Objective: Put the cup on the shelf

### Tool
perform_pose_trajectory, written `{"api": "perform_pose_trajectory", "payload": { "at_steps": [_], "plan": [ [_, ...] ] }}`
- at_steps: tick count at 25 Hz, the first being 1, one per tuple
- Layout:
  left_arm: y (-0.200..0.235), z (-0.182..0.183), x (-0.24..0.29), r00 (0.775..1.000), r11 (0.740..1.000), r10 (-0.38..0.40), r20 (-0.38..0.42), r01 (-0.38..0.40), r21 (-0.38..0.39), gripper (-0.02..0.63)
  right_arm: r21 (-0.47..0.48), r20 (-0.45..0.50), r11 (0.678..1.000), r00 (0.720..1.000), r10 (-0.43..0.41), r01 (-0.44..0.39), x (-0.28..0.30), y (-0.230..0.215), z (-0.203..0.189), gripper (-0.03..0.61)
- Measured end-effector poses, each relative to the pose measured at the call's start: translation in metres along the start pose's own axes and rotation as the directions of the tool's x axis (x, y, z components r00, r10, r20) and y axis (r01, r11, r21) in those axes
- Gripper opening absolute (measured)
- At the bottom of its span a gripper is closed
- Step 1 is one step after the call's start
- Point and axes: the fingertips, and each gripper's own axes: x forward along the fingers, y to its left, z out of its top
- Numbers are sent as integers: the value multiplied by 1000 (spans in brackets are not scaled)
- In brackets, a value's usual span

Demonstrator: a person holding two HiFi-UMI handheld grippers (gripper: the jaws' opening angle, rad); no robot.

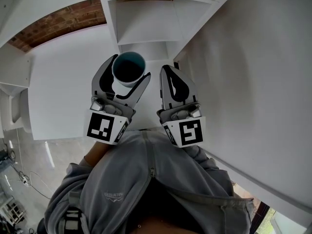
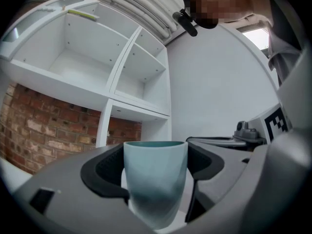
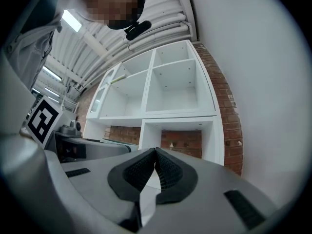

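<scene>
The shelf (image 1: 146, 23) stands in front of me, a white unit with open compartments against a brick wall (image 1: 63, 26). Every compartment that I can see is bare. I therefore judge the task as about half done. The cup (image 2: 155, 179) is picked up, but it is not yet on the shelf. What is left is to carry it to a compartment, set it down and let it go.

The left tool (image 1: 127, 72) and the right tool (image 3: 155, 160) are held side by side, close in front of my body. Both point forward at the shelf. In their own views they look a little upward, into the compartments.

The left tool is closed on the cup, with one jaw on each side of its wall. The right tool has its jaws pressed together with nothing between them, and I think it has no part in this step.

The cup is teal, upright and empty inside, as the head view shows. It hangs in the air short of the shelf, with the lower compartment just beyond its rim.
</scene>
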Motion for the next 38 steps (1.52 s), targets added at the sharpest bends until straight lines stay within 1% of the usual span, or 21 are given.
{"api": "perform_pose_trajectory", "payload": {
  "at_steps": [4,8,11,15,18,23,27,30,33,38],
  "plan": [
    [11,2,13,1000,1000,-11,5,11,-1,379,4,-8,1000,1000,-14,14,14,-8,-4,28],
    [21,1,23,1000,1000,6,6,-6,-3,379,12,-19,1000,1000,2,-2,24,-12,-7,28],
    [25,1,30,999,1000,31,8,-31,-2,379,12,-15,1000,1000,27,-27,30,-17,-8,28],
    [31,2,37,997,997,81,15,-81,-9,379,-4,-12,997,997,82,-82,37,-20,-7,28],
    [32,2,42,995,995,99,20,-99,-6,379,-8,-4,994,994,113,-113,43,-22,-6,28],
    [36,-1,52,993,993,119,21,-119,-8,379,-2,-11,990,990,141,-141,53,-26,-12,28],
    [42,-3,62,988,989,149,31,-148,-30,379,6,0,989,989,151,-151,62,-32,-18,28],
    [44,-7,71,988,988,152,29,-151,-22,379,15,-21,988,987,156,-156,67,-39,-26,28],
    [45,-11,82,987,988,155,30,-155,-18,379,22,-15,986,986,165,-165,74,-46,-31,28],
    [51,-9,96,987,987,157,31,-157,-20,379,27,-32,984,984,178,-177,86,-53,-35,28]
  ]
}}
